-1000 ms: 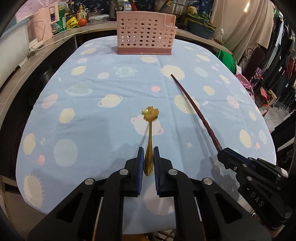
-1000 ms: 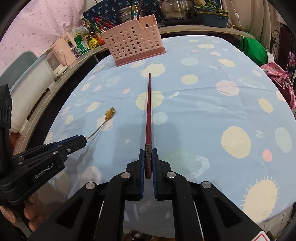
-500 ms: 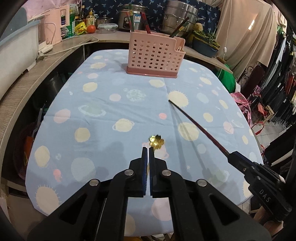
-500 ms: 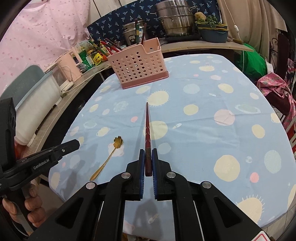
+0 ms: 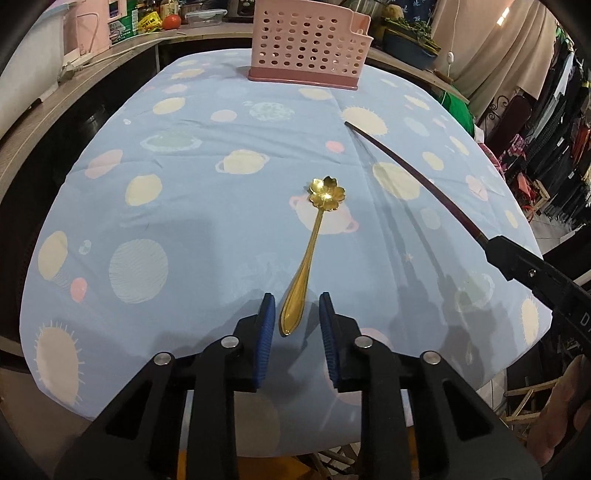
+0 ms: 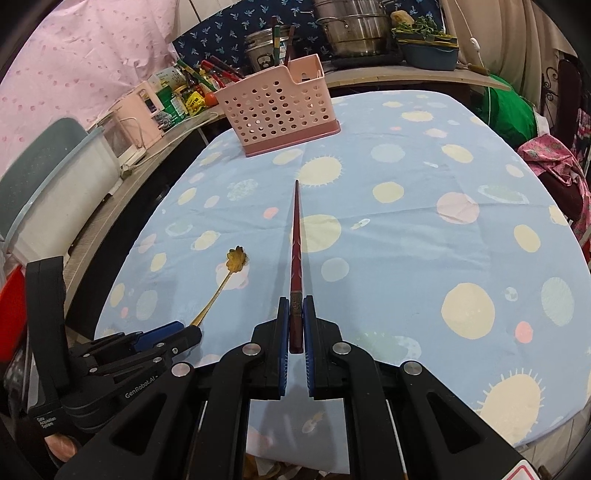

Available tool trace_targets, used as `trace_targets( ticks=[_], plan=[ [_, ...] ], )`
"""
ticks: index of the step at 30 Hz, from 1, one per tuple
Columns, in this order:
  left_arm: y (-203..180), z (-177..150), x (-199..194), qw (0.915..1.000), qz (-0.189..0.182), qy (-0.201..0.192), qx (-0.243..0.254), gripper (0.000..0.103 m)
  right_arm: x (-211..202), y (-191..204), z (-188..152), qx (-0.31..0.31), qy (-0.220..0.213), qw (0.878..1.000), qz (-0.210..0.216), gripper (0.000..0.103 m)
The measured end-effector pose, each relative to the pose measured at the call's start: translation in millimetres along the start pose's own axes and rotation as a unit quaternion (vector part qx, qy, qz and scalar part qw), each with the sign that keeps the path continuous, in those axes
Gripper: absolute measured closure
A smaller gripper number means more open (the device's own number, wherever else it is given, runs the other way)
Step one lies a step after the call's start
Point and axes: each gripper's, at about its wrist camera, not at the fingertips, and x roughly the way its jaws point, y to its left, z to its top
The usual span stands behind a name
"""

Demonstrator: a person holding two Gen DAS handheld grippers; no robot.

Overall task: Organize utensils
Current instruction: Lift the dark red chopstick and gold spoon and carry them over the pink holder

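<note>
A gold spoon (image 5: 312,243) with a flower-shaped bowl lies on the blue planet-print tablecloth (image 5: 184,221). My left gripper (image 5: 295,314) is open, and the spoon's handle end lies between its blue pads without being gripped. The spoon also shows in the right wrist view (image 6: 225,280). My right gripper (image 6: 296,317) is shut on the thick end of a dark red chopstick (image 6: 296,251), which points toward the pink perforated utensil holder (image 6: 277,110). The chopstick (image 5: 413,173) and the holder (image 5: 308,44) also show in the left wrist view.
The holder stands at the table's far edge with a few sticks in it. A counter behind holds steel pots (image 6: 351,33), bottles and a pink appliance (image 6: 136,118). A white bin (image 6: 55,199) stands at the left, clothes and a green bag (image 6: 509,114) at the right.
My left gripper was shut on the spoon and holding it up half a second ago; now it is open and the spoon lies on the cloth. The right gripper stays shut on the chopstick.
</note>
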Motion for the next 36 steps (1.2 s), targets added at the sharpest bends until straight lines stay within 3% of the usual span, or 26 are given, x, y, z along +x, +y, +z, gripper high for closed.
trace_targets(
  ticks=[3, 9, 16, 19, 22, 36],
  plan=[
    [-1, -1, 0, 1.0, -0.002, 0.0, 0.003, 0.092, 1, 0, -1, 0.0, 0.002, 1.0, 0.0, 0.096],
    [-1, 1, -6, 1.0, 0.001, -0.004, 0.001, 0.093, -1, 0, -1, -0.002, -0.001, 1.0, 0.001, 0.096],
    [1, 26, -51, 0.9981, -0.01, -0.056, -0.022, 0.093, -15, -1, 8, 0.004, -0.021, 1.0, 0.006, 0.096],
    [2, 41, -67, 0.9965, -0.013, -0.077, -0.031, 0.094, -23, -1, 17, 0.008, -0.037, 0.999, 0.011, 0.096],
    [3, 55, -75, 0.9953, -0.009, -0.091, -0.031, 0.102, -31, -2, 27, 0.011, -0.052, 0.998, 0.017, 0.096],
    [-1, 91, -90, 0.9925, -0.006, -0.12, -0.02, 0.102, -68, -4, 89, 0.019, -0.129, 0.99, 0.048, 0.096]
  ],
)
